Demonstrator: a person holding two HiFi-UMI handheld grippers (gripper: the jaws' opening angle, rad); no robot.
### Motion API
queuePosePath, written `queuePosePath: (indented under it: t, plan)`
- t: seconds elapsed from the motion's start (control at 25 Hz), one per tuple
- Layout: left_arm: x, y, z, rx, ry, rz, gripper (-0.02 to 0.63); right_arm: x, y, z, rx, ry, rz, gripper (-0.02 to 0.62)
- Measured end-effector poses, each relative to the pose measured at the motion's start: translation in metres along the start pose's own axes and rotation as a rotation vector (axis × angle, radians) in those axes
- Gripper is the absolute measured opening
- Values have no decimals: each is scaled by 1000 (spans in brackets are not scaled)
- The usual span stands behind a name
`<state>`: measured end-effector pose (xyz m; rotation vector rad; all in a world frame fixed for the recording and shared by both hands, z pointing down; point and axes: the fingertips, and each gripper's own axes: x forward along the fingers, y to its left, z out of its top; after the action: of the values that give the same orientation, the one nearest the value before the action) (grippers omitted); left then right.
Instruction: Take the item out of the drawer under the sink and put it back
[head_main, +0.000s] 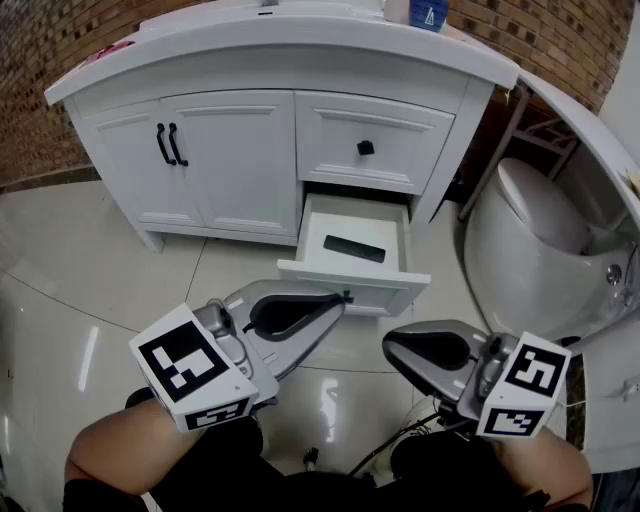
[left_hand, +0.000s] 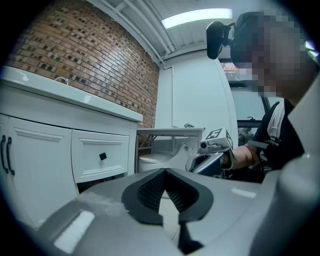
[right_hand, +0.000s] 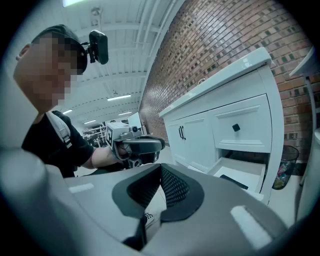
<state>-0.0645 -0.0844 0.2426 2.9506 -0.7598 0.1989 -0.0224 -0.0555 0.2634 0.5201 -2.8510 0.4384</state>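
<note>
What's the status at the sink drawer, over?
Left tool shut, empty. Right tool shut, empty. Black item lying in open drawer. No obstacle seen in front of it.

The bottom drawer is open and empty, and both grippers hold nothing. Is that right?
Not quite. The bottom drawer is open, but it is not empty: a flat black item lies in it, as the head view shows. The left gripper and the right gripper do hold nothing.
</note>
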Motion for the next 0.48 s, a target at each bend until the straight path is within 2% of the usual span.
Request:
queuePosePath:
  t: [0.24, 0.48]
  plan:
    - [0, 9, -3, 47, 15, 35, 6, -3, -1, 6, 0, -25, -10, 8]
    - [4, 18, -4, 182, 51, 96, 6, -4, 3, 12, 0, -39, 4, 8]
